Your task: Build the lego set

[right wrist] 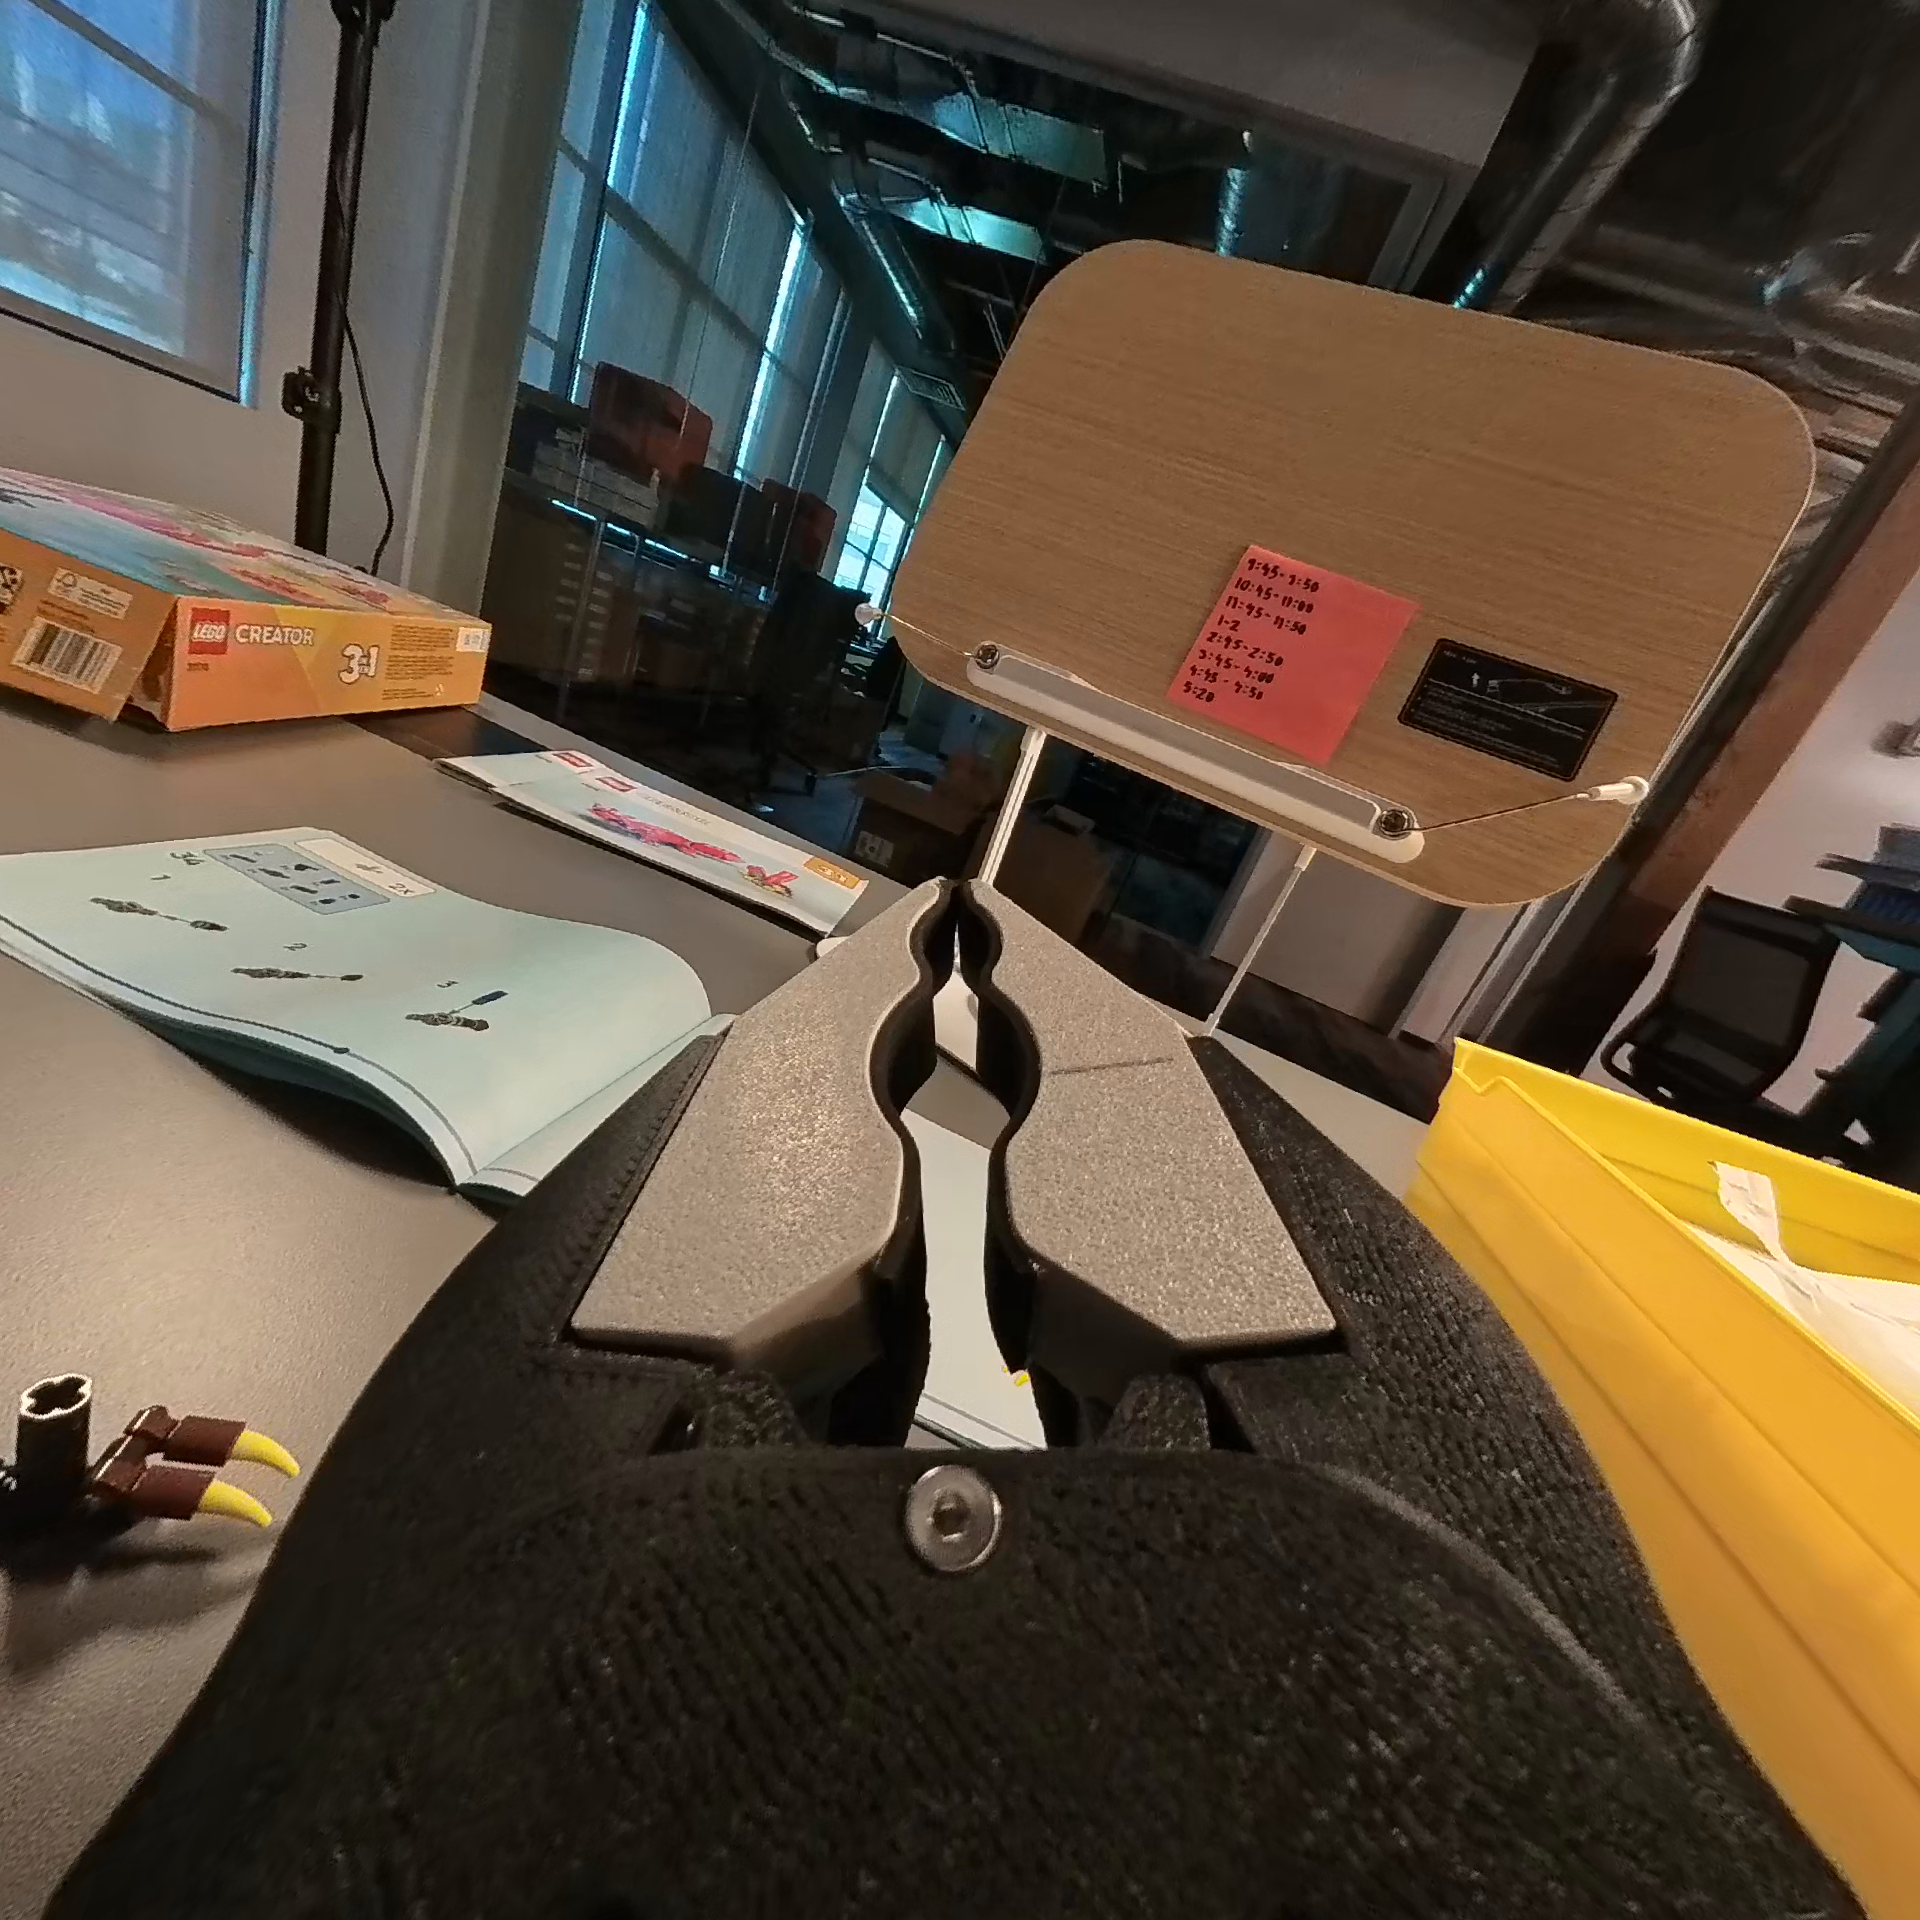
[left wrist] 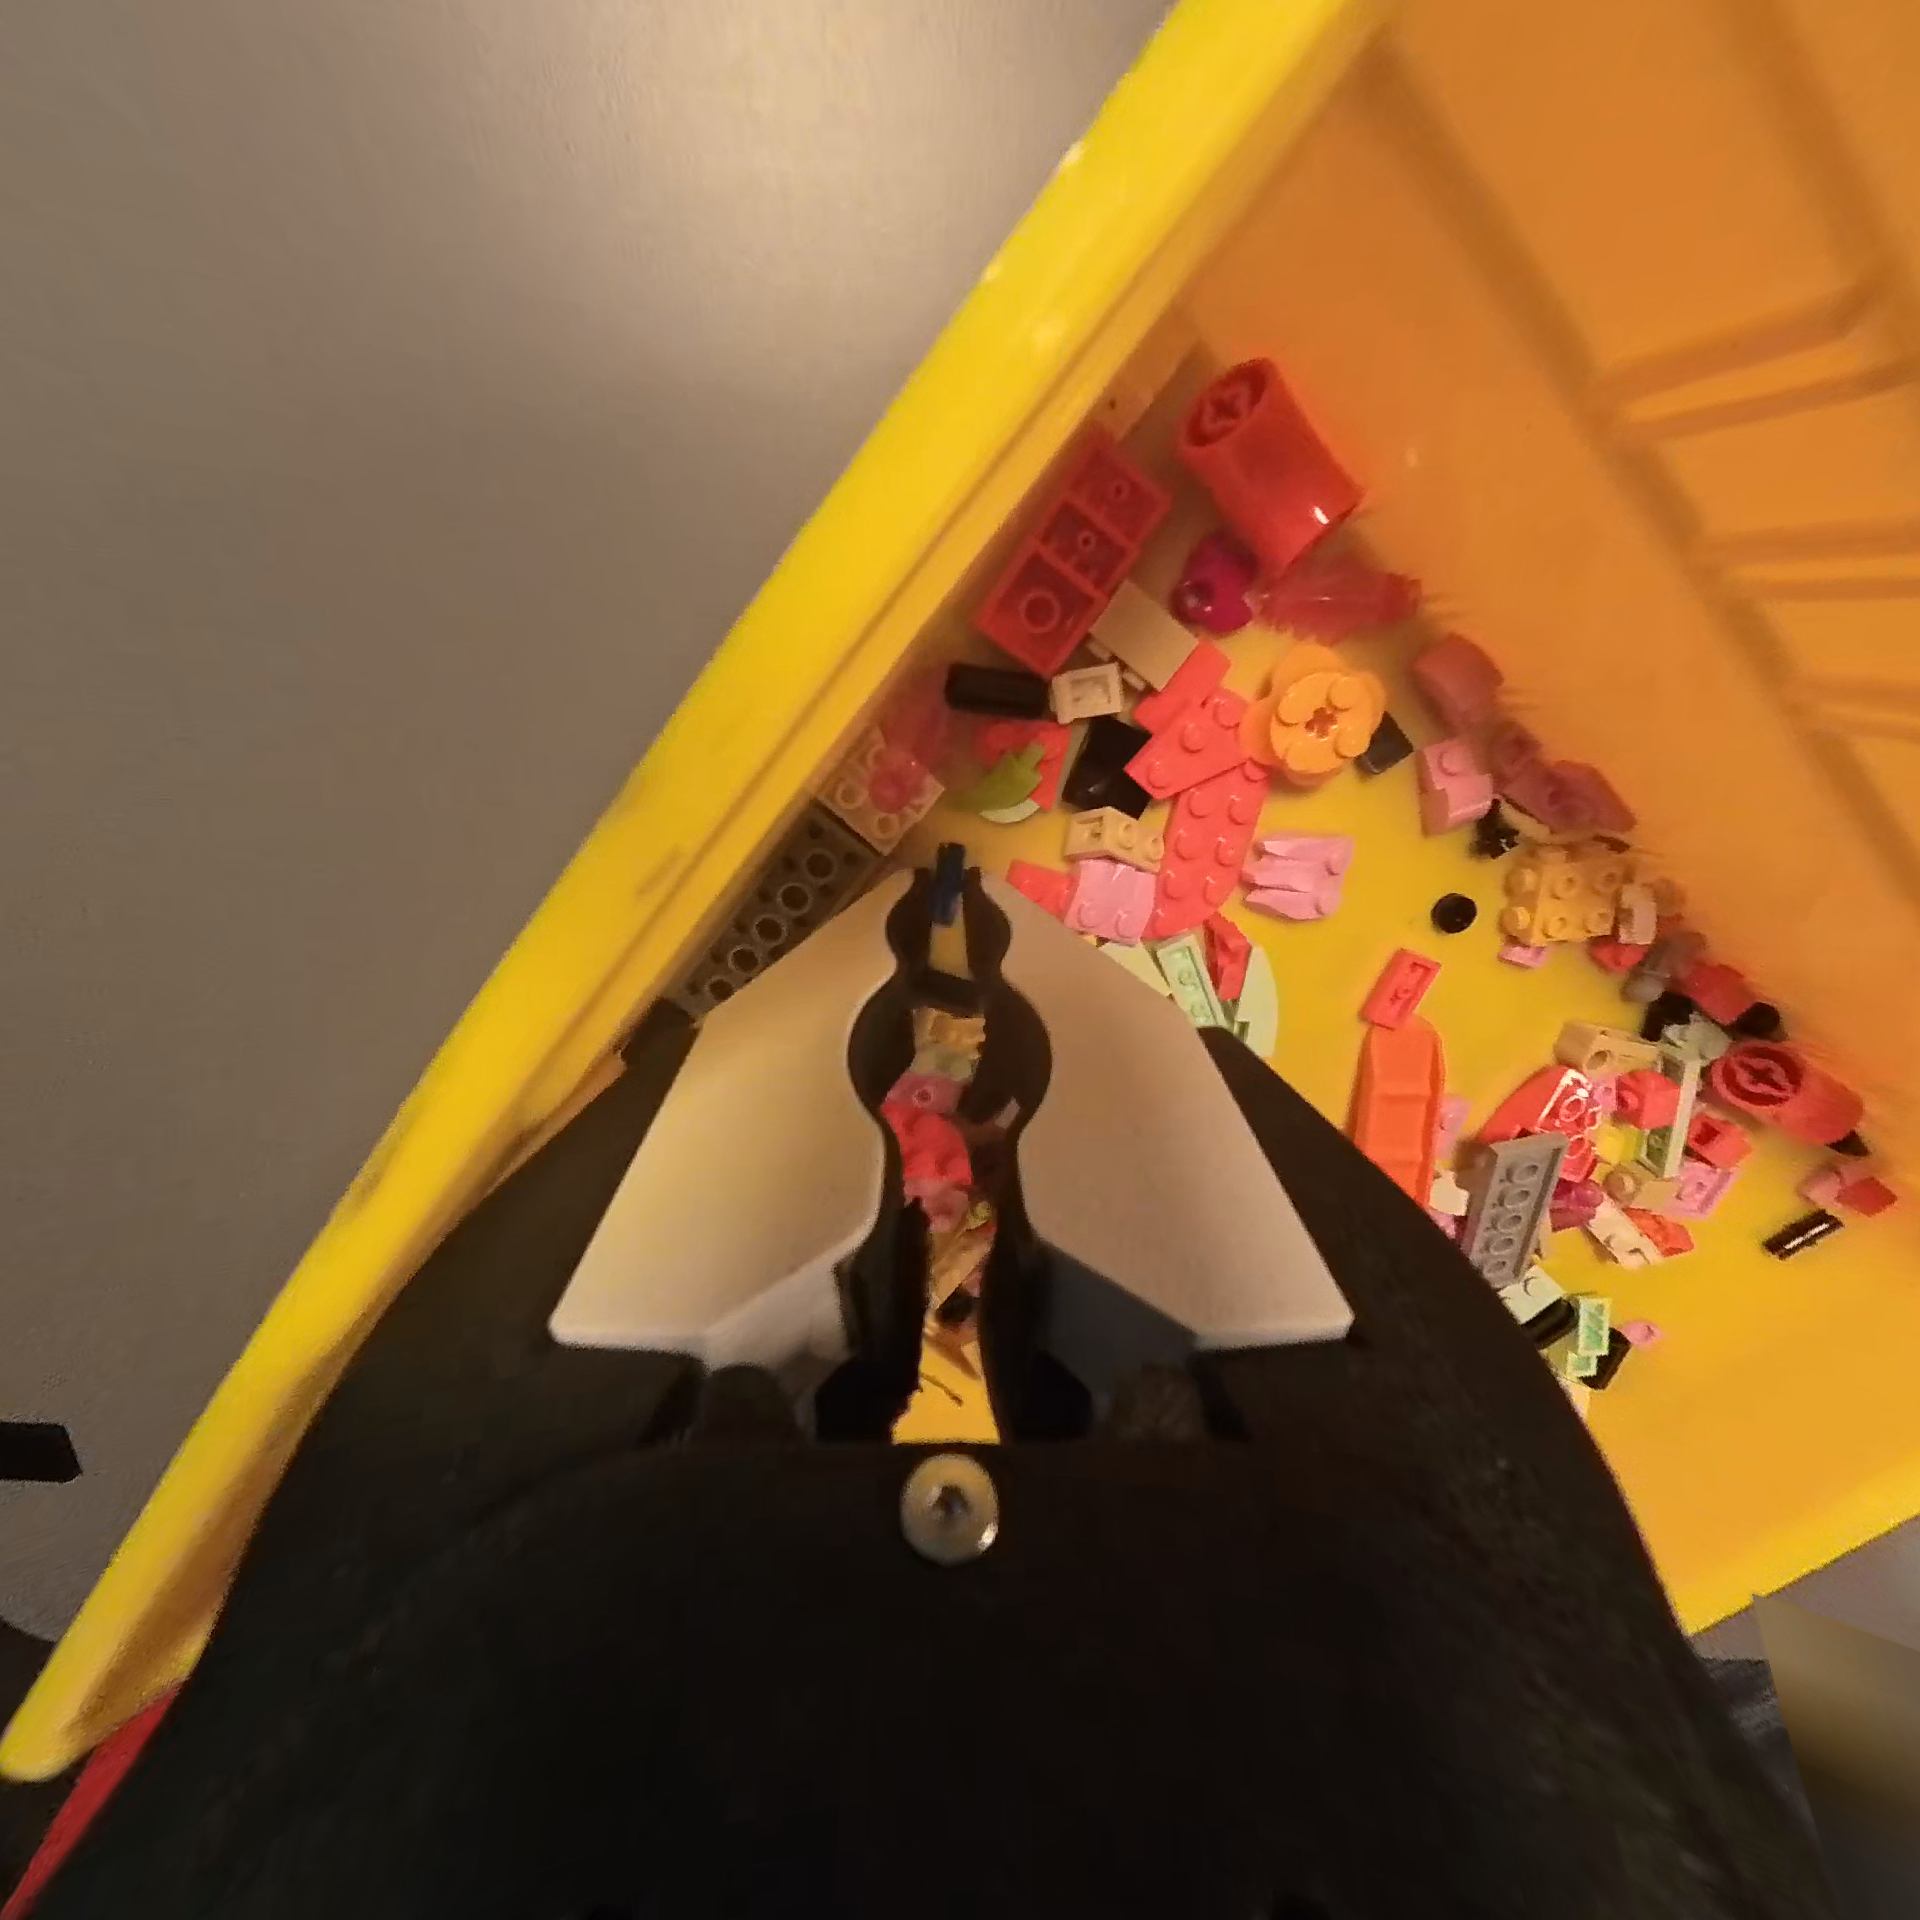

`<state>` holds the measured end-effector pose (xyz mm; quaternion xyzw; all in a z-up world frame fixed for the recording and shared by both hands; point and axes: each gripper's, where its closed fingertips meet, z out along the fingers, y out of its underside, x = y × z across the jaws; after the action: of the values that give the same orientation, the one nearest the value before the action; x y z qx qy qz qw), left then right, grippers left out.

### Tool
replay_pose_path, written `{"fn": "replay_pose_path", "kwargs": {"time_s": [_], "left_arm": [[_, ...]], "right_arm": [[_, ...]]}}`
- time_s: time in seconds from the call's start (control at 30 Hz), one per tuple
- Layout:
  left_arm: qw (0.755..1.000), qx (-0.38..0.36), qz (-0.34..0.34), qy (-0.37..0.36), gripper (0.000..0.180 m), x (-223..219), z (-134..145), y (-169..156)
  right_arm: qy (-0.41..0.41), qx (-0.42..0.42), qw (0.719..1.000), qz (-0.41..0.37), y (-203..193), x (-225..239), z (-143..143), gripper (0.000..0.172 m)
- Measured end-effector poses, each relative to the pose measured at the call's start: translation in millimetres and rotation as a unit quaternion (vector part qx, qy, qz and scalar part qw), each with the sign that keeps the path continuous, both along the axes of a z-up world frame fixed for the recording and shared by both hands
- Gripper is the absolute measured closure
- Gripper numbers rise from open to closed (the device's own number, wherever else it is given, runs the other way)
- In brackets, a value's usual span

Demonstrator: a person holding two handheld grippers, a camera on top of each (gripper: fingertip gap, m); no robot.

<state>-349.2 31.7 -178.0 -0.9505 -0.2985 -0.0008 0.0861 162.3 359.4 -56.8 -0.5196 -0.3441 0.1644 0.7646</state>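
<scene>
— Left jaws, status?

— My left gripper is nearly closed on a small blue pin, pads pressing both its sides, tip poking out past them. I'm holding it over the yellow bin, near the bin's wall, just beside a grey holed beam.

— What's under you?

— Loose bricks across the bin floor: red brick, red cylinder, orange flower piece, coral plates, pink bits. All lying free; only the pin is in hand.

— Right side?

— My right gripper has its tips meeting, nothing visible between them. It hangs above the tabotop... correction, tabletop, pointing at a wooden stand with a pink note.

— Around it?

— Open booklet to the left, second booklet beyond, orange box further off. A small dark clawed assembly sits near my left edge. Bin wall to my right.
</scene>
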Motion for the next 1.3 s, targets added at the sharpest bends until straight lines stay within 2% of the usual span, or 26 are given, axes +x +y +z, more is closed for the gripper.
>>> {"fn": "replay_pose_path", "kwargs": {"time_s": [0.23, 0.33, 0.43, 0.57, 0.67, 0.77, 0.87, 0.93, 1.0, 1.07, 1.1, 1.17, 1.2, 1.3], "left_arm": [[0.999, -0.024, -0.042, 0.005, 0.177, 6.6, 0.6, -1.4], [0.997, -0.009, -0.048, 0.053, 0.177, 4.3, 19.9, 3.6], [0.986, 0.123, -0.047, 0.106, 0.177, 21.7, 80.6, 31.6], [0.931, 0.266, -0.13, 0.213, 0.177, 94.3, 174.1, 52.4], [0.878, 0.386, -0.237, 0.156, 0.177, 198.8, 207.5, 71.4], [0.828, 0.448, -0.318, 0.106, 0.177, 282.8, 202.4, 89.7], [0.78, 0.505, -0.366, 0.047, 0.177, 351.5, 179.8, 113.6], [0.737, 0.547, -0.394, -0.042, 0.177, 406.5, 165.3, 123.3], [0.714, 0.56, -0.414, -0.07, 0.177, 441.6, 145.3, 137.1], [0.709, 0.55, -0.44, -0.041, 0.177, 456.4, 121.8, 154.3], [0.698, 0.555, -0.452, -0.019, 0.177, 459.5, 115.8, 161.7], [0.678, 0.566, -0.467, 0.041, 0.177, 456.5, 108.1, 175.0], [0.661, 0.575, -0.477, 0.076, 0.177, 453.6, 106.5, 178.4], [0.635, 0.593, -0.466, 0.166, 0.177, 435.1, 102.6, 178.2]], "right_arm": [[0.001, -0.004, 1.0, 0.002, 0.5, -0.3, -0.8, 0.172], [0.002, -0.004, 1.0, 0.001, 0.5, -0.1, -0.6, 0.172], [0.001, -0.004, 1.0, 0.001, 0.5, -0.1, -0.6, 0.172], [-0.001, -0.003, 1.0, 0.002, 0.0, -1.1, -0.8, 0.172], [-0.003, -0.002, 1.0, 0.003, -0.5, -1.9, -0.8, 0.172], [-0.004, -0.002, 1.0, 0.004, -1.0, -2.2, -1.1, 0.172], [-0.004, -0.003, 1.0, 0.004, -0.8, -2.3, -1.6, 0.172], [-0.006, -0.003, 1.0, 0.005, -0.6, -2.5, -2.0, 0.172], [-0.007, -0.005, 1.0, 0.004, -0.1, -2.5, -2.6, 0.172], [-0.007, -0.006, 1.0, 0.007, -0.5, -3.3, -2.9, 0.172], [-0.007, -0.006, 1.0, 0.01, -1.0, -4.0, -3.1, 0.172], [-0.01, -0.005, 1.0, 0.015, -2.2, -5.8, -3.4, 0.172], [-0.011, -0.005, 1.0, 0.018, -3.2, -7.0, -3.3, 0.172], [-0.012, -0.004, 0.999, 0.034, -8.6, -12.6, -2.4, 0.172]]}}
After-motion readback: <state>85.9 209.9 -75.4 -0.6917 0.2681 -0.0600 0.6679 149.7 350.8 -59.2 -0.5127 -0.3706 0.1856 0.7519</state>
